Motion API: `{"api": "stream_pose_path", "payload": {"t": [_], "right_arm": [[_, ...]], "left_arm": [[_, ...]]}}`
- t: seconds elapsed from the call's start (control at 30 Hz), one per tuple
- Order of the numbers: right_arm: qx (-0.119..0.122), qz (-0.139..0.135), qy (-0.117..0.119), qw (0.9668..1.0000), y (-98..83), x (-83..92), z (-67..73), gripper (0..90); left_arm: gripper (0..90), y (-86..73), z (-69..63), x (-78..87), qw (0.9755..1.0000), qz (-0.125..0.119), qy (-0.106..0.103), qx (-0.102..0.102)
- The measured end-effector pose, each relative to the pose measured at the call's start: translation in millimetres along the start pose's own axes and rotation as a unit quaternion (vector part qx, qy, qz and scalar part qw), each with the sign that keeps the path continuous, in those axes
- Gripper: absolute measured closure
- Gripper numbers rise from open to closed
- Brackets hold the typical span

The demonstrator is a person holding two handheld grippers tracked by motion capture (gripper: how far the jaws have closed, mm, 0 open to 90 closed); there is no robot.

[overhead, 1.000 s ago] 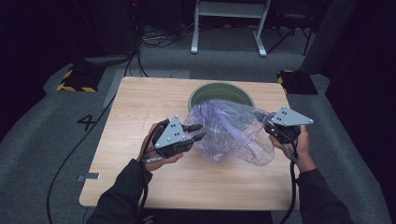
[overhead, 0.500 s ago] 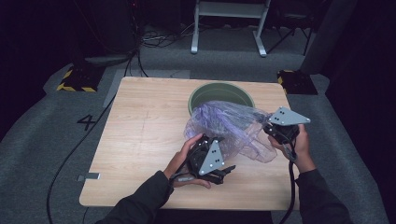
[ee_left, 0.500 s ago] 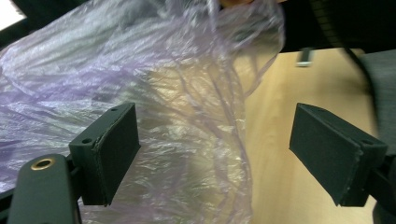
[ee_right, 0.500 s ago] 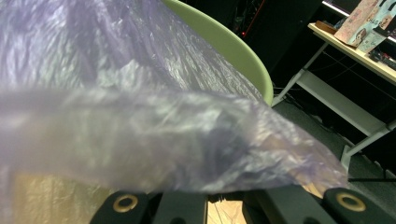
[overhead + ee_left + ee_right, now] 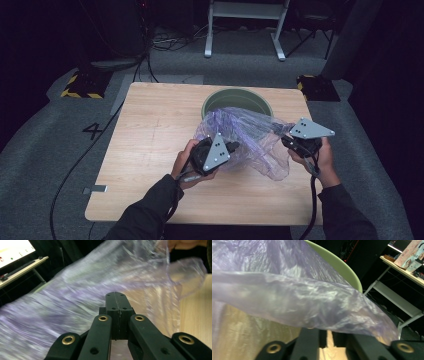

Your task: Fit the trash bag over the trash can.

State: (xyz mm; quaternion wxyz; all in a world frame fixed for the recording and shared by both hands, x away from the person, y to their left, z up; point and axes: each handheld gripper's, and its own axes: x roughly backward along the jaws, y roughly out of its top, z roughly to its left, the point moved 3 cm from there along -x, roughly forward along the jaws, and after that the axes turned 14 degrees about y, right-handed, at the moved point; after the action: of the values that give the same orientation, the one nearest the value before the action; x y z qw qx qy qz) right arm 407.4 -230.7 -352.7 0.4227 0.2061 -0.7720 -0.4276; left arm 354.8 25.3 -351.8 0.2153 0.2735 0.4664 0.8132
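Plastic bag (image 5: pixel 250 140) stretched crosswise between both tongs, mouth toward bin (image 5: pixel 237 100)

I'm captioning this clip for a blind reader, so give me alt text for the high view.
A person at a wooden table holds a hand-held gripper in each hand against a crumpled clear purple bag lying in front of a green bin. The left hand-held gripper meets the bag's near left side, the right hand-held gripper its right edge. Dark floor and cables surround the table.

Plastic bag (image 5: pixel 250 137): thin, crinkled, translucent purple film, glossy. Tabletop (image 5: pixel 150 130): pale wood, matt, fine grain. Bucket (image 5: pixel 237 100): smooth green plastic. Left gripper (image 5: pixel 231 146) fingers (image 5: pixel 115 312): matt black plastic, brass rivets.
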Motion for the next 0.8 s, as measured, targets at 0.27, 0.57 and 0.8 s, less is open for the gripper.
{"api": "stream_pose_path", "payload": {"t": [0.27,0.57,0.8], "right_arm": [[0.006,-0.007,0.015,0.9998,4.1,17.1,12.5,56.5],[0.02,0.007,0.014,0.9997,9.1,16.9,20.8,62.6],[0.011,0.008,0.016,0.9998,7.4,14.3,20.2,62.6]], "left_arm": [[88.9,11.4,10.2,1.9,0.999,-0.001,-0.029,0.034],[18.0,22.2,-39.0,-7.1,0.998,0.016,-0.061,0.008],[20.4,17.2,-55.5,-20.2,0.9984,0.047,-0.008,-0.03]]}}
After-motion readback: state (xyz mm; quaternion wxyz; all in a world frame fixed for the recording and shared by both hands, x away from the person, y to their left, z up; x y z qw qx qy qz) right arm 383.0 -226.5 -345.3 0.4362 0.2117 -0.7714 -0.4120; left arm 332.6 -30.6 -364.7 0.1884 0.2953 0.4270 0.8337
